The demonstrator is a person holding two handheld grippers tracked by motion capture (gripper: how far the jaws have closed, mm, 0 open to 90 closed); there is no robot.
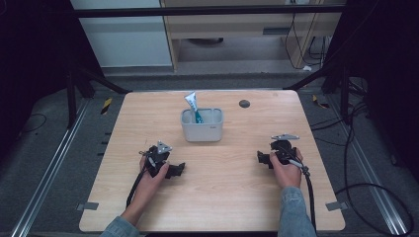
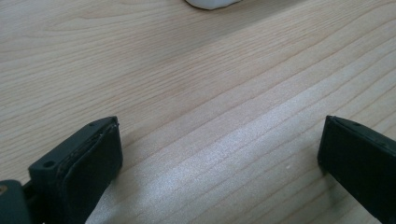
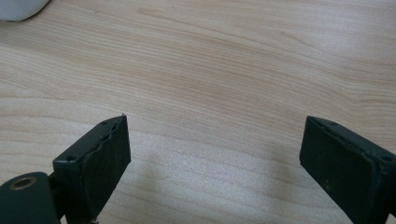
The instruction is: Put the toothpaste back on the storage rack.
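Left gripper [image 1: 177, 171]: held low over the surface [image 1: 222, 197] on the near left; jaws spread wide with only bare wood seen between them in the left gripper view [image 2: 219, 154]; nothing is pinched.
Right gripper [image 1: 260, 157]: held low over the surface on the near right; jaws likewise spread wide over bare wood in the right gripper view [image 3: 215, 149]; nothing is pinched.
Left hand [image 1: 150, 174]: wrapped round the left gripper's body, a denim sleeve [image 1: 118, 227] seen at the bottom edge; a grey three-cornered plate sits on top of the gripper.
Right hand [image 1: 284, 170]: wrapped round the right gripper's body, its cable trailing back toward the near edge.
Bin [image 1: 201, 126]: a small white two-compartment bin is set at the middle of the surface, toward the far side; it lies ahead of and between the two grippers, apart from both. A white corner of it is seen at the top of the left gripper view [image 2: 212, 3] and at the top left of the right gripper view [image 3: 21, 8].
Tube [image 1: 193, 105]: a white and teal tube stands tilted in the bin's left compartment, its flat end up and leaning left, well clear of both grippers.
Writing: print on the tube and a small mark on the bin's front are too small to be read.
Hole [image 1: 244, 103]: a dark round spot is seen on the surface beyond the bin, to its right.
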